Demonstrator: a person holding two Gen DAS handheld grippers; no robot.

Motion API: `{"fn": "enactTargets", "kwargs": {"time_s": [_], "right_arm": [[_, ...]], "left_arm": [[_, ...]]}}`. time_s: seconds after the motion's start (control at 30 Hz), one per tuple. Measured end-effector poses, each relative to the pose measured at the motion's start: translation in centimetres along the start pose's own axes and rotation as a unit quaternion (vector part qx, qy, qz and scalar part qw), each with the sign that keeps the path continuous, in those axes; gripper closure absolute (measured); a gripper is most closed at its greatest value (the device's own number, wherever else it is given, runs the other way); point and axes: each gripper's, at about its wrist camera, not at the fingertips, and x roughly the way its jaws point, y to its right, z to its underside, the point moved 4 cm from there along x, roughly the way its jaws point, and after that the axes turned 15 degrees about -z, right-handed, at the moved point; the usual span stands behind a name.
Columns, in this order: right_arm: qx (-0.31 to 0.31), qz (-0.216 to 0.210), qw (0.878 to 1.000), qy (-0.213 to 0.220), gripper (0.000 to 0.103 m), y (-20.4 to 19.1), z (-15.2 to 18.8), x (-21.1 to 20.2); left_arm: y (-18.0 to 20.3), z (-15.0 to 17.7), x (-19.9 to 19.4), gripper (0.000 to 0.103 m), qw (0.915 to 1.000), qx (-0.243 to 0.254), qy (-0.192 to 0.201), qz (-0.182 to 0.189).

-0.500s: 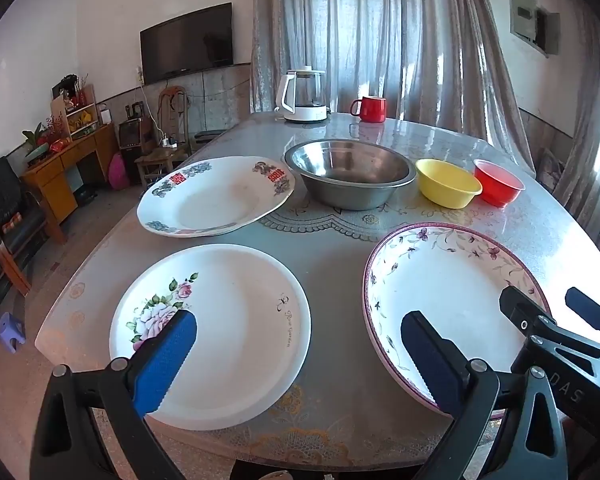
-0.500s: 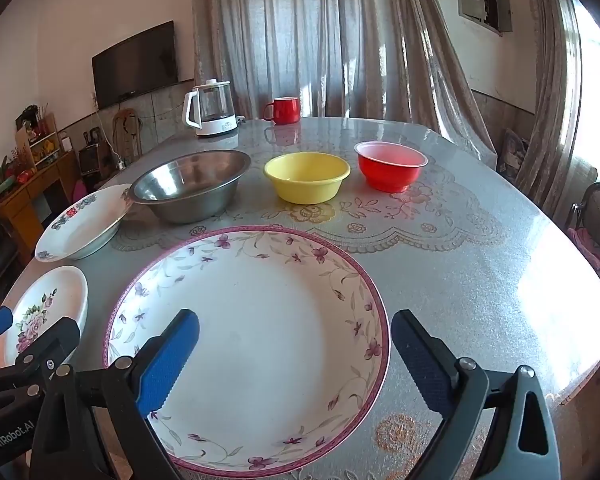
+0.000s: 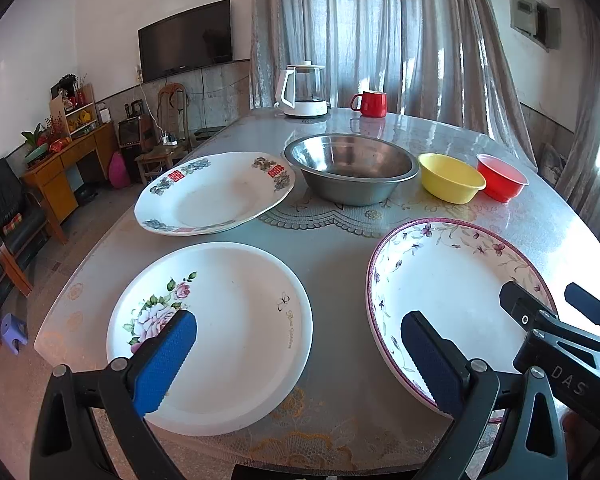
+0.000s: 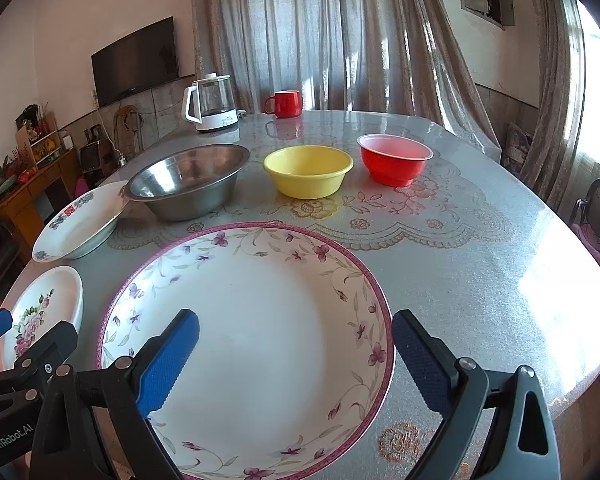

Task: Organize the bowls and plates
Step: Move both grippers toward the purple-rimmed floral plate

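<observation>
Both grippers wide apart, holding nothing: left gripper (image 3: pixel 298 354) near rose plate (image 3: pixel 236 320), right gripper (image 4: pixel 296 356) over purple-flower plate (image 4: pixel 268 320). Plates look slippery & hang near table (image 4: pixel 480 280) edge, so a bad pinch could slide one off.

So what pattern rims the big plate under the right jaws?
Purple flowers on vines, pink edge band on the big plate; clearest in the right wrist view.

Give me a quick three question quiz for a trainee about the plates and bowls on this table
1. How many plates lie on the table?
2. True or false: the yellow bowl sits between the steel bowl and the red bowl.
3. Which plate lies under the right tool: A rose plate, B purple-rimmed plate, C red-emblem plate?

Key: 1. three; 2. true; 3. B
</observation>
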Motion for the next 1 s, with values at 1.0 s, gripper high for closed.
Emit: {"fn": "enactTargets", "kwargs": {"time_s": [1.0], "right_arm": [[0.002,-0.014,1.0,0.002,0.004,0.03,-0.36,-0.45]], "left_arm": [[0.6,-0.06,-0.51,0.0,0.9999,0.008,0.002,0.009]]}}
